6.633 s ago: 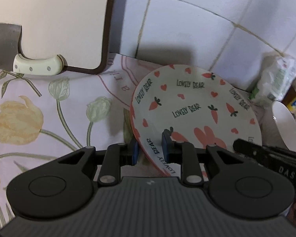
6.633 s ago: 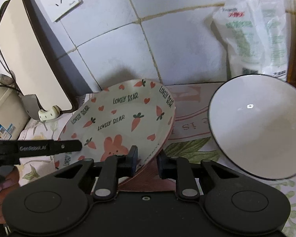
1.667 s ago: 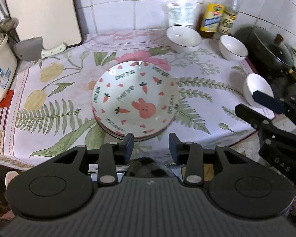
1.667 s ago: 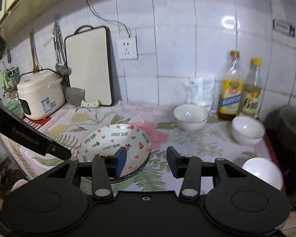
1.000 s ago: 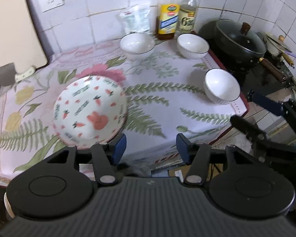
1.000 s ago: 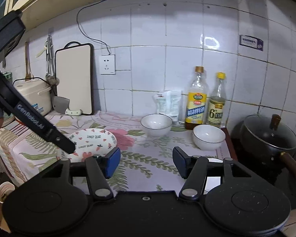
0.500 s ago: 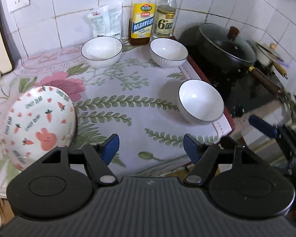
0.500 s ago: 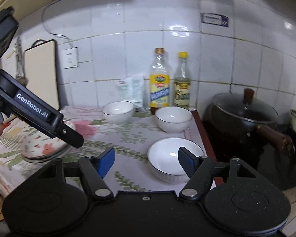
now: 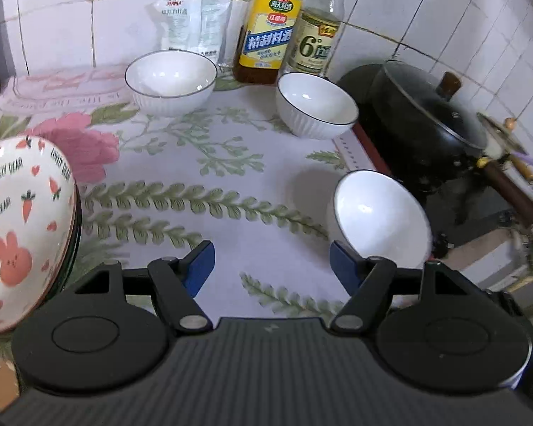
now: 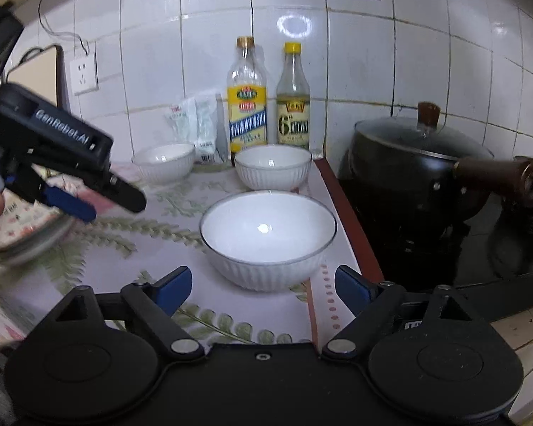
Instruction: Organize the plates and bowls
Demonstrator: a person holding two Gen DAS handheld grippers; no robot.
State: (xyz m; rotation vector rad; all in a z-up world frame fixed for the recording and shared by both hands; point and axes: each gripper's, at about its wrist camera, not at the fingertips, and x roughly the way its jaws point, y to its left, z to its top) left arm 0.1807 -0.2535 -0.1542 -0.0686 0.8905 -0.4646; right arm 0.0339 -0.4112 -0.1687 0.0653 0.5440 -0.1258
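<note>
**A:** Why are your right tongs (image 10: 261, 289) so wide?

**B:** Your jaws have just been opening, with nothing in them. The near bowl (image 10: 268, 238) sits right ahead of them, mouth up, round, with no long side.

**A:** And your left tongs (image 9: 272, 266)?

**B:** Open and empty too. The plates (image 9: 21, 227) sit stacked beside their left finger.

Both wrist views looking forward and down from near, sharing the nearest white bowl (image 9: 380, 216) (image 10: 266, 238).
</note>
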